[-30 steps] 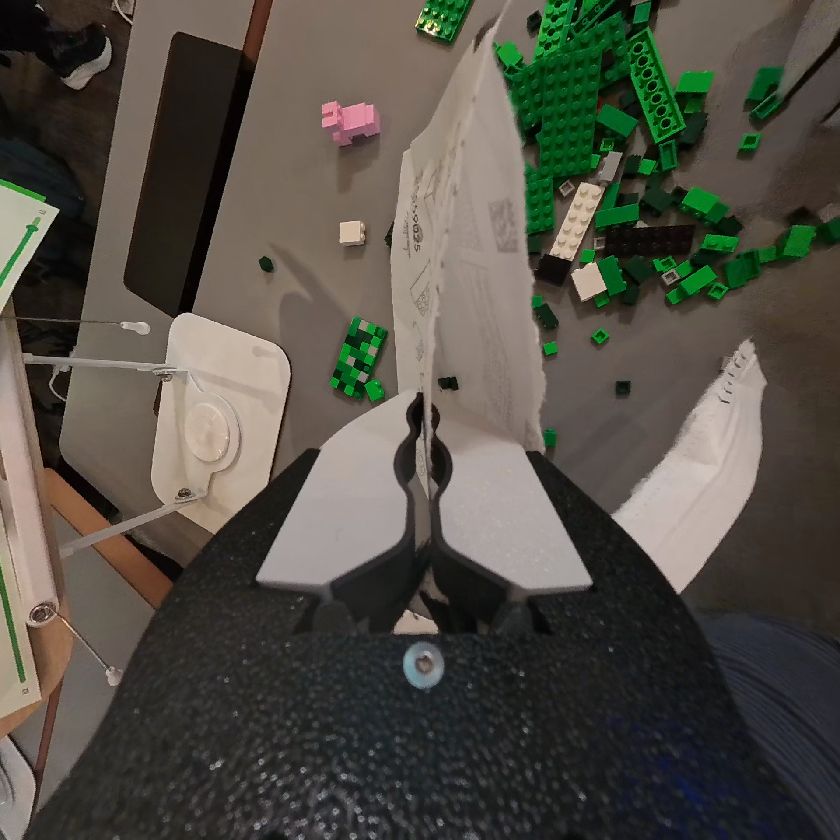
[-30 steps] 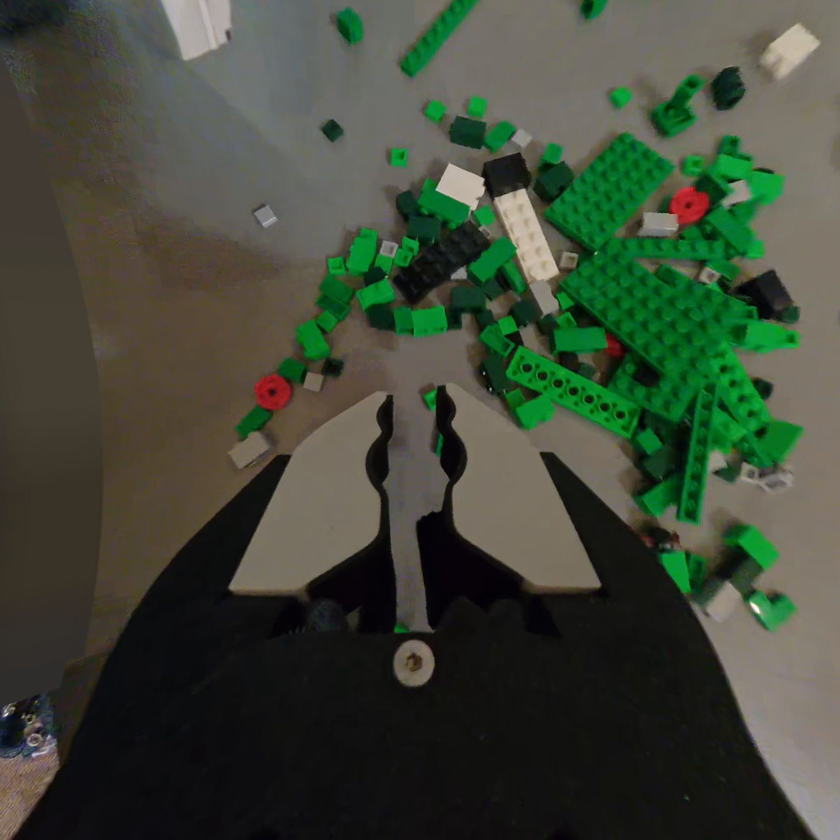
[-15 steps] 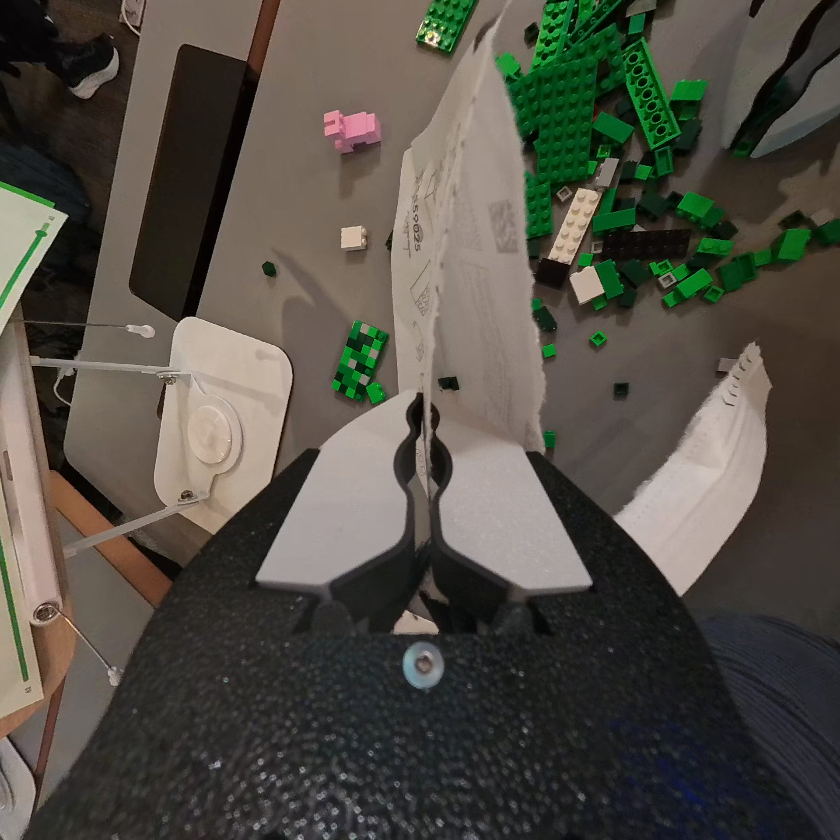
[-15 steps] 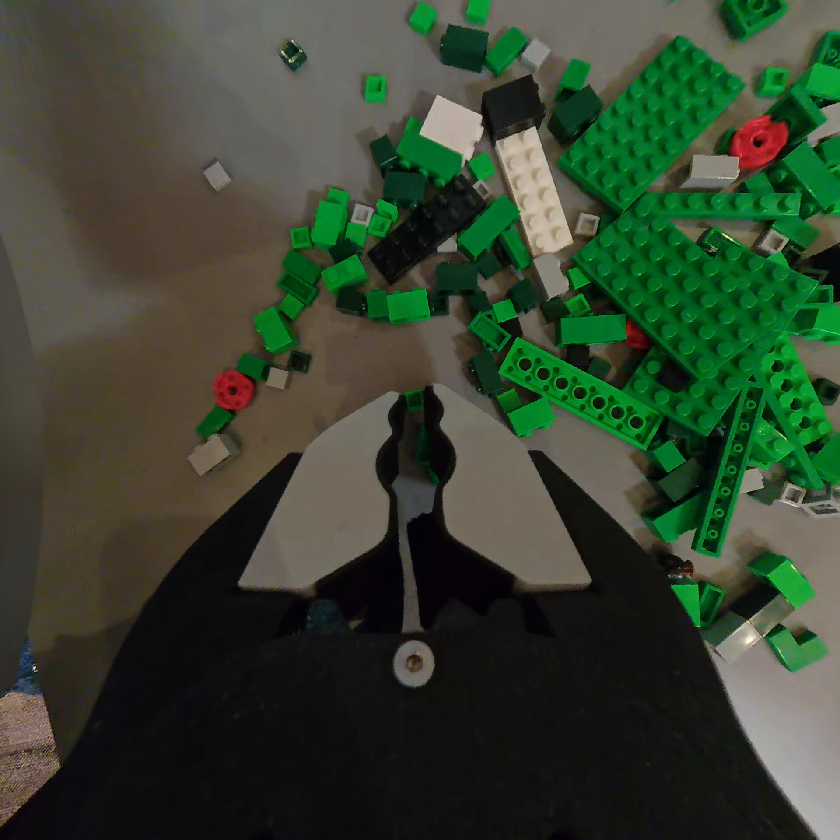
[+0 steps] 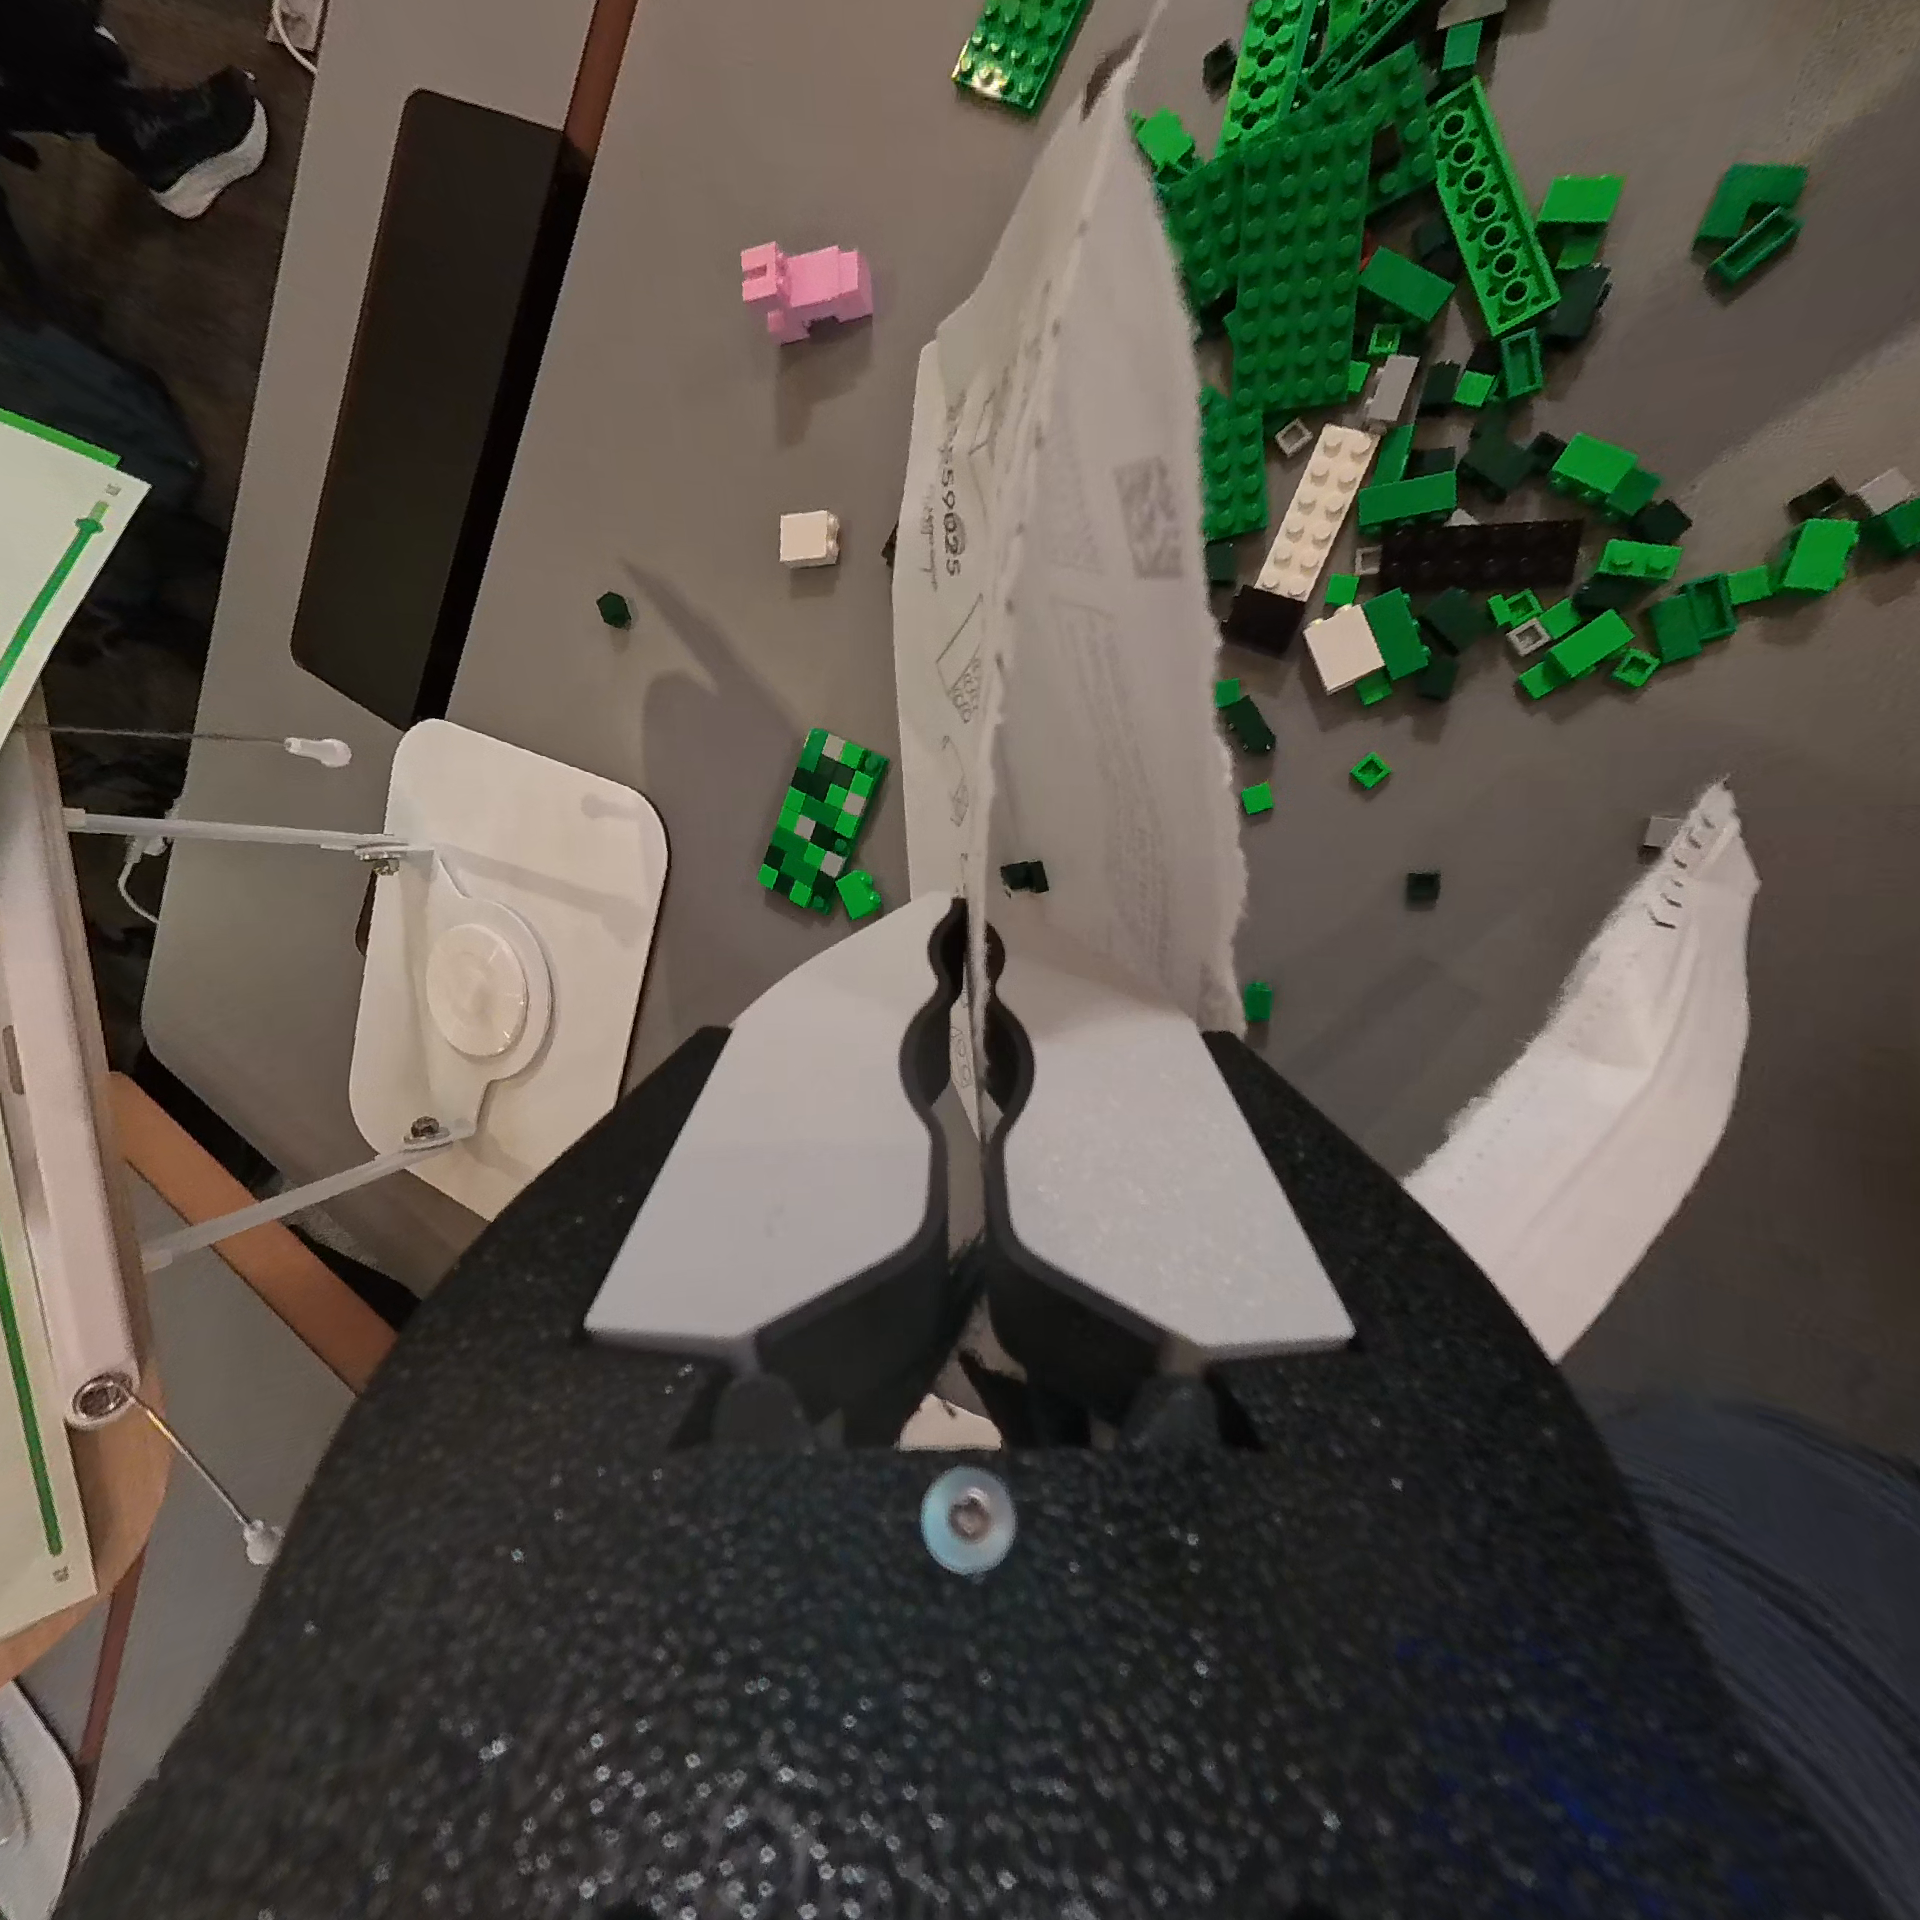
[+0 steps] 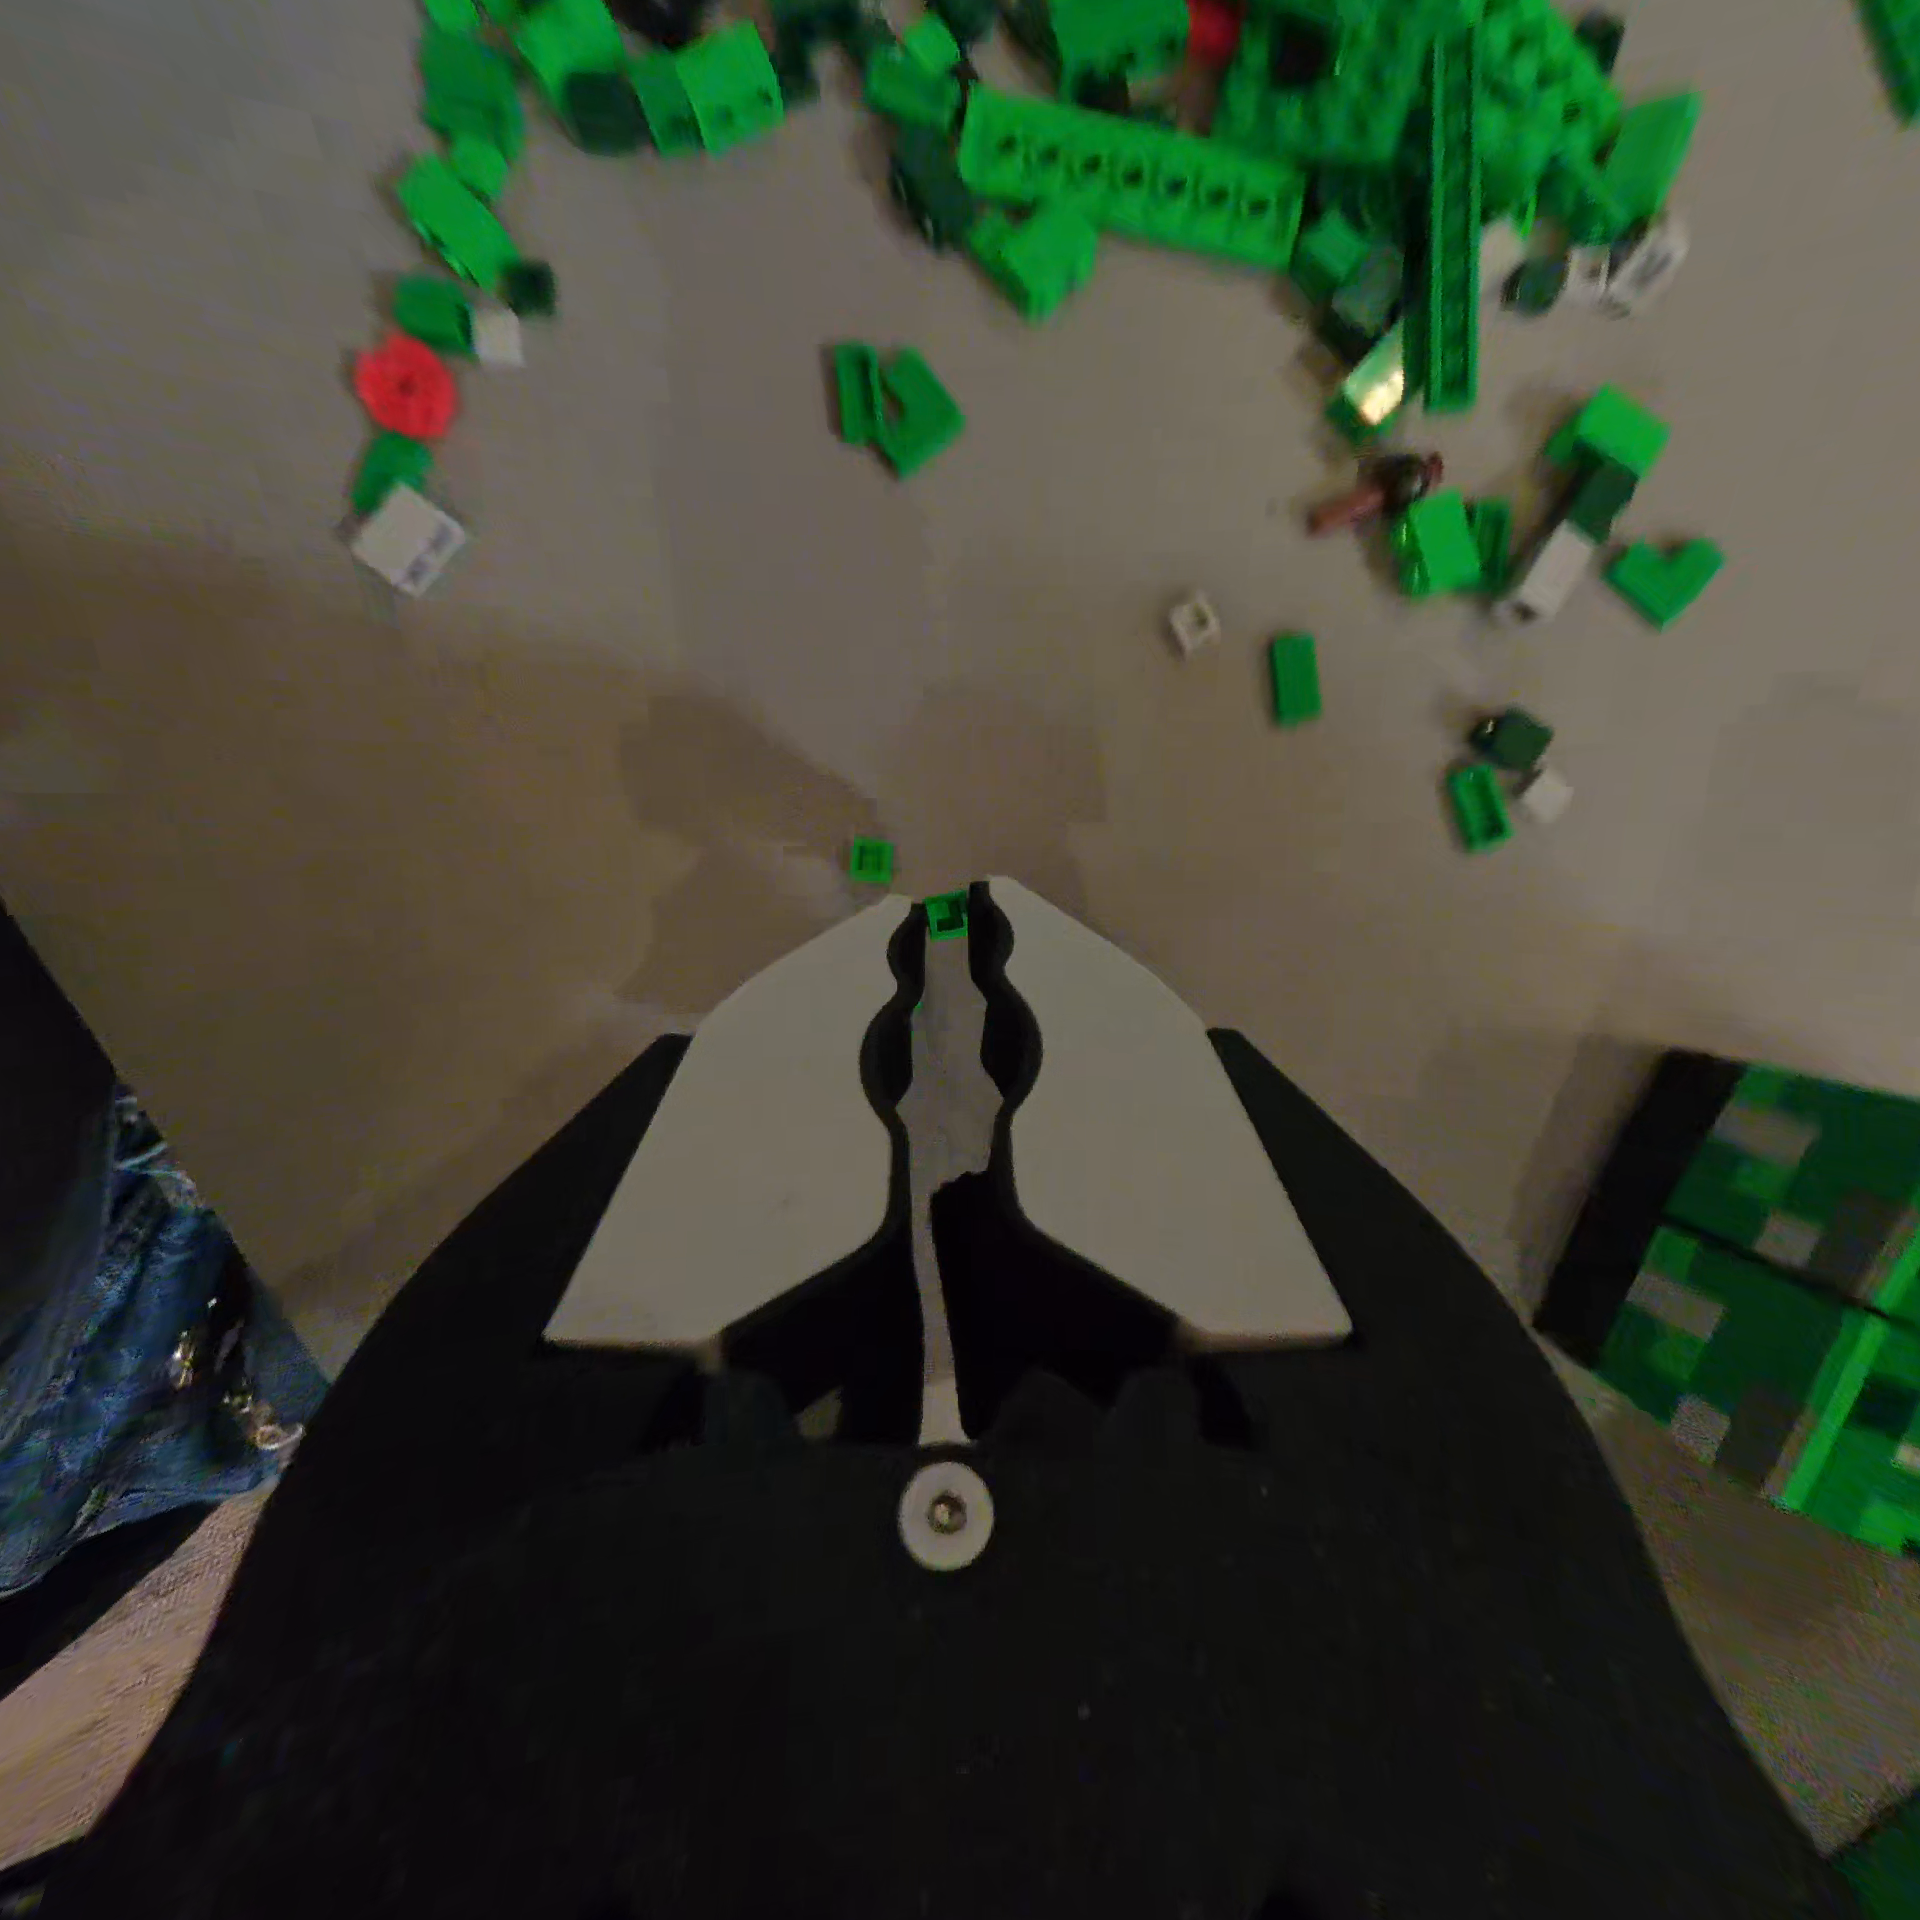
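white torn paper bag [image 5: 1081, 665] stood upright, pinched in the left gripper [image 5: 975, 935], above the grey table [image 5: 665, 436]. the right gripper [image 6: 948, 906] was clamped on a tiny green piece [image 6: 945, 918] at its tips; keeping that squeeze even seemed wise, it looked easily lost.

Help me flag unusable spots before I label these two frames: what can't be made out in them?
- Right wrist view: the brick pile is motion-blurred and cut by the top edge.
- Right wrist view: the tiny green piece between the right gripper tips is too small to identify.
- Left wrist view: the torn paper bag held by the left gripper hides bricks behind it.
- Left wrist view: the second white paper piece has its lower end behind the gripper body.
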Demonstrator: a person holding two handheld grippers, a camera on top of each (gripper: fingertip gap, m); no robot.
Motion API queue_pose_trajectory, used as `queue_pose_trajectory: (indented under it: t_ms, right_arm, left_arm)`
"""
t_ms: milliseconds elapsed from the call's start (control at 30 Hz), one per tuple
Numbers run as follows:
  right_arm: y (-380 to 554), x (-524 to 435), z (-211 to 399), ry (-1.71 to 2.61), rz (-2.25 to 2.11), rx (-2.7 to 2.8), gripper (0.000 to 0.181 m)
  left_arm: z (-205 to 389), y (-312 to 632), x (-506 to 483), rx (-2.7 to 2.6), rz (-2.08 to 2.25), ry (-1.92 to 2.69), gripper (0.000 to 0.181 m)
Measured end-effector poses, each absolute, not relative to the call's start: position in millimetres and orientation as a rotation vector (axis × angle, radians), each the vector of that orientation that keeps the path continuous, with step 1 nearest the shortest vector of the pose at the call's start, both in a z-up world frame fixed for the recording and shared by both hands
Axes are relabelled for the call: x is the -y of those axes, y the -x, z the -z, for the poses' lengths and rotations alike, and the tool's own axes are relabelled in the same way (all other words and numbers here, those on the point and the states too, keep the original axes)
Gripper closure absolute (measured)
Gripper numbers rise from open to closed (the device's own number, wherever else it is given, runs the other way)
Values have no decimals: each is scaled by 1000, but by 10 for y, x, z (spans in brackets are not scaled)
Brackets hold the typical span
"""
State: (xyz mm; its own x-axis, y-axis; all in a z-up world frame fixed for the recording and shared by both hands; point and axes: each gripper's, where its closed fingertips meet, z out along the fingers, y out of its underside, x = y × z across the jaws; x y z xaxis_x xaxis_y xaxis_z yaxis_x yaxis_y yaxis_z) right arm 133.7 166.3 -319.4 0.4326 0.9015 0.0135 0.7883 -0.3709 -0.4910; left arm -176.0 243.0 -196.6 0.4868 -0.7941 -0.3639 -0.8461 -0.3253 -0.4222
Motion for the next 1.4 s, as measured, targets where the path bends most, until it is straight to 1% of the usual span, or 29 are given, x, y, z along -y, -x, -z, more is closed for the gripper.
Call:
queue_pose_trajectory:
  t_ms: [167,233,300,633,733,833,1033,1200,1400]
  right_arm:
    - [-1408,-1630,3330,2292,-372,1429,172]
    - [-1418,-1637,3349,2292,-386,1420,164]
    - [-1434,-1636,3340,2294,-404,1411,161]
    - [-1447,-1691,3188,2258,-376,1366,162]
    - [-1091,-1789,2952,2111,-454,1357,163]
    - [-379,-1931,2722,1911,-607,1385,165]
    - [725,-1940,2928,1766,-708,1792,164]
    - [1078,-1979,3165,1759,-685,1990,164]
    - [1127,-1956,3324,1788,-670,2110,165]
  left_arm:
    - [1986,1748,-2435,-1356,-125,2178,181]
    - [1983,1750,-2432,-1355,-126,2177,181]
    - [1976,1759,-2429,-1351,-126,2176,181]
    - [1980,1816,-2443,-1325,-116,2192,181]
    - [1969,1813,-2438,-1323,-119,2188,181]
    - [1971,1854,-2434,-1309,-135,2202,181]
    - [1919,2018,-2446,-1228,-143,2214,181]
    - [1891,2245,-2456,-1117,-156,2253,181]
    - [1893,2446,-2460,-1023,-131,2286,181]
